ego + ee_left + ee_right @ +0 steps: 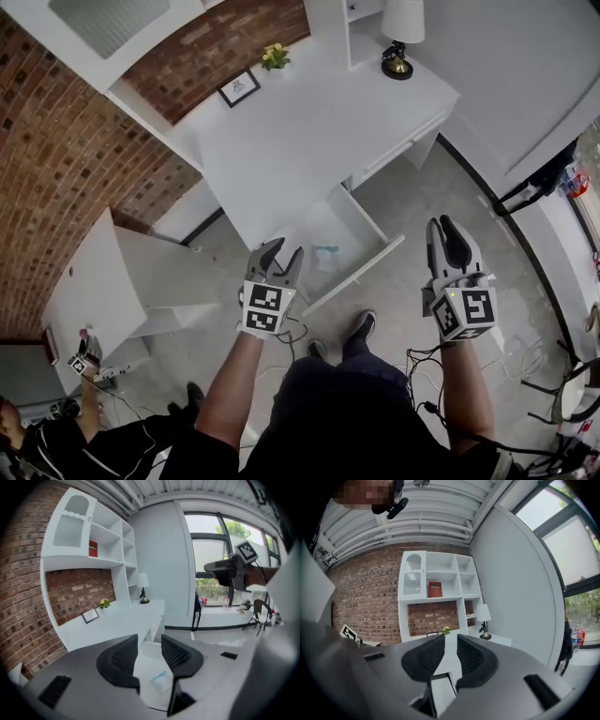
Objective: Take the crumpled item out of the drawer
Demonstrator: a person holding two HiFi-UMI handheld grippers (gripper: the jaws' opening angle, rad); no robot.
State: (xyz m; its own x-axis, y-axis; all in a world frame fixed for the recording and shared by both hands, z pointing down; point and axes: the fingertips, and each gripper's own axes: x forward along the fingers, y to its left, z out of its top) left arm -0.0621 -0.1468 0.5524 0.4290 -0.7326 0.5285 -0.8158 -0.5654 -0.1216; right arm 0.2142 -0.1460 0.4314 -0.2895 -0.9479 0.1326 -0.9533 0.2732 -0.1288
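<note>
Approach step, no grasp yet. Finds drawer (343, 221) pulled open from under the white table (300, 131), sticking out toward 5 o'clock in head view. Spots crumpled item (325, 256), a pale white-blue wad, lying on the drawer floor toward the front, alone in there as far as visible.

Holds left tongs (280, 255) released, jaws apart, nothing between. Hovers them over the drawer's 9 o'clock side, with the item at 3 o'clock of the tips in head view. Left gripper view looks down past the jaws at the item (159, 676), low in the gap, no contact.

Holds right tongs (446, 234) at 3 o'clock of the drawer, well apart from it. Jaws slightly parted, narrow gap, empty, aimed at the shelves (440, 581), not the item.

Judges left as the working side. Next move likely: lower left tongs into drawer, centre gap on wad, clench gently, lift straight up clear of drawer walls. Soft wad probably squashes, so calls for a deep bite, not a tip pinch. Risk: clipping drawer front or shoving item toward the back.

Skips lamp (401, 37) and picture frame (239, 87) at the table's 12 o'clock end, both off the path.
</note>
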